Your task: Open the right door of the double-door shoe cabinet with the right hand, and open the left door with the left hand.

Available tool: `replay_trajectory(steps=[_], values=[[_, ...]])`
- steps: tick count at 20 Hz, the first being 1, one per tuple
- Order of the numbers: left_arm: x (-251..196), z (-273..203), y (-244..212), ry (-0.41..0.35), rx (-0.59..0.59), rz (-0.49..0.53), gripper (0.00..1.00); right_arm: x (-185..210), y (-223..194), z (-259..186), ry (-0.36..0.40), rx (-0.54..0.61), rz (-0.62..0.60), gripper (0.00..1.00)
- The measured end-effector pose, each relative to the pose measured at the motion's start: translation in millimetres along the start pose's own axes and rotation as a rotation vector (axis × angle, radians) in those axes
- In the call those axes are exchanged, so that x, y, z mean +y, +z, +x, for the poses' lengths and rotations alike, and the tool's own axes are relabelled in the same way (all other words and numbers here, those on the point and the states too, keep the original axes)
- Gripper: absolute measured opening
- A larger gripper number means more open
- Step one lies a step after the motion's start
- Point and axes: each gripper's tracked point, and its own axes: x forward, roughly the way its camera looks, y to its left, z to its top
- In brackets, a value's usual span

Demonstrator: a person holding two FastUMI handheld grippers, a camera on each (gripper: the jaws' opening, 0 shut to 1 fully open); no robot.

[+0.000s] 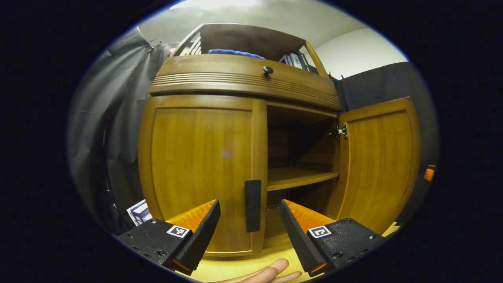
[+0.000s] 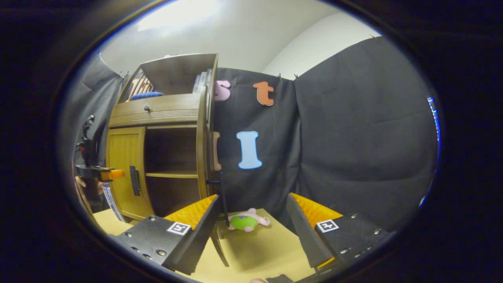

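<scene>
Left gripper: bottom centre, jaws spread wide, empty, flanking the closed left door's black bar handle. Closed brown wooden left door: frame centre. Open right door: right. Right gripper: bottom centre, released, empty, above a small green-and-pink plush toy.

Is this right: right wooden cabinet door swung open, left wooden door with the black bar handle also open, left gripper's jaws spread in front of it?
Not quite. The left wooden door is closed, flush with the frame, its black bar handle untouched, as the left gripper view shows. The rest holds: the right wooden door is swung open, and the left gripper sits with jaws spread before the handle.
</scene>
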Motion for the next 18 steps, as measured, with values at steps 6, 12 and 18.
replay_trajectory(steps=[6,12,18], values=[[-4,60,-16,0.055,-0.003,0.035,0.92,40,15,-26,0.101,-0.053,-0.019,1.0],[15,79,-48,0.07,0.147,0.035,0.63,91,22,-38,0.181,-0.062,-0.001,1.0],[11,77,-38,-0.007,0.079,0.068,0.31,129,48,-51,0.223,-0.084,-0.021,1.0]])
